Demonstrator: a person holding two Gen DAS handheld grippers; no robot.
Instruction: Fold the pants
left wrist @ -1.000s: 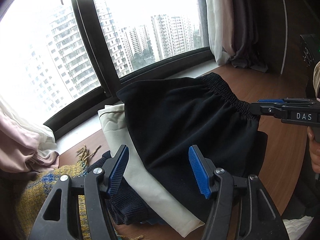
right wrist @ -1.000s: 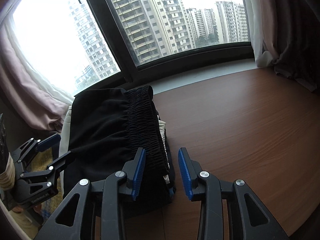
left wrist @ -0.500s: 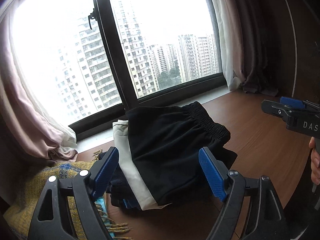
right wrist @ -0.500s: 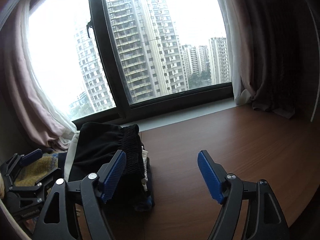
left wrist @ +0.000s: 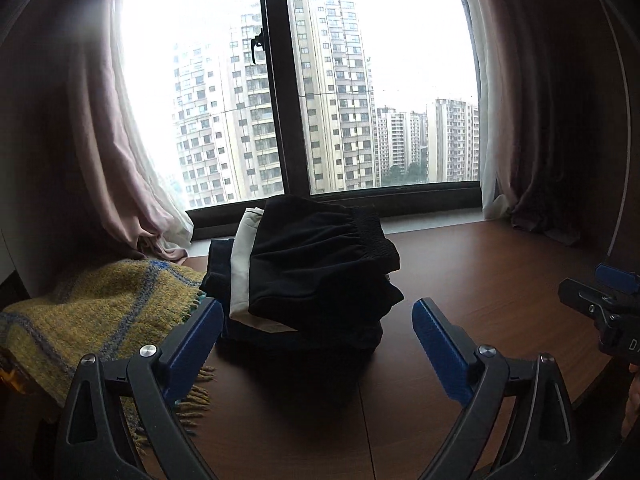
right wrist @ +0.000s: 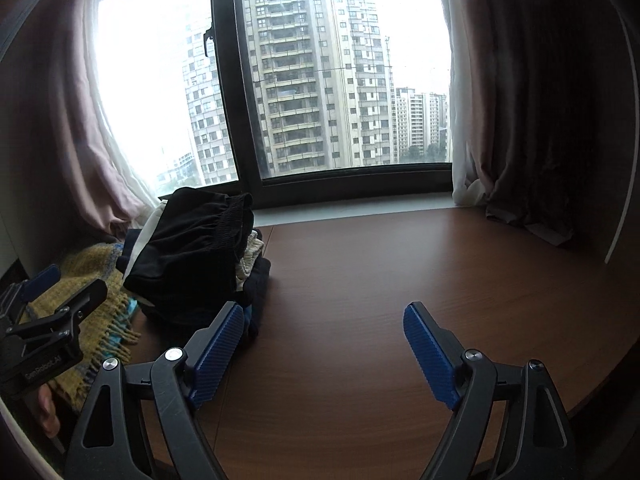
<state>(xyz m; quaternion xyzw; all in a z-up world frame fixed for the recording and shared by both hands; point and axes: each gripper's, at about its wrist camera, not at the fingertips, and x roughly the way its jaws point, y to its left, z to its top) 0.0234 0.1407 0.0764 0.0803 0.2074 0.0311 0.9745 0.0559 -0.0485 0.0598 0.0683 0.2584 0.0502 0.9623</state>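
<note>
The left wrist view shows the left gripper (left wrist: 316, 344) with its two blue fingers (left wrist: 438, 352) spread wide; its jaws have just been opening, and nothing is between them, they hold and touch nothing. Beyond the fingers, apart from them, the black pants (left wrist: 320, 256) lie folded on top of a small stack of clothes on the brown tabletop (left wrist: 480, 280), the gathered elastic waistband turned to the right side of the stack. Under the pants there is a cream garment (left wrist: 242, 256), and under this a dark garment (left wrist: 218, 264) that touches the tabletop. Just beside the stack, on its left, lies a yellow blanket with blue stripes (left wrist: 100, 312), its fringe hanging near the left finger. At the right edge of this view the right gripper (left wrist: 604, 300) shows only in part. In the right wrist view the right gripper (right wrist: 324, 348) has also its fingers (right wrist: 218, 344) spread wide, with jaws that have just been opening, and only bare tabletop (right wrist: 400, 264) is seen between them; they grasp nothing. The pants (right wrist: 192, 244) sit here at the left, past the left finger and not touching it, with the cream garment (right wrist: 250, 252) showing under the waistband. The left gripper (right wrist: 56, 300) appears at the left edge, over the blanket (right wrist: 92, 280). Behind the stack stands a big window (left wrist: 360, 100) with a dark frame, and curtains (left wrist: 120, 140) hang at both sides. No container is seen in either view.
</note>
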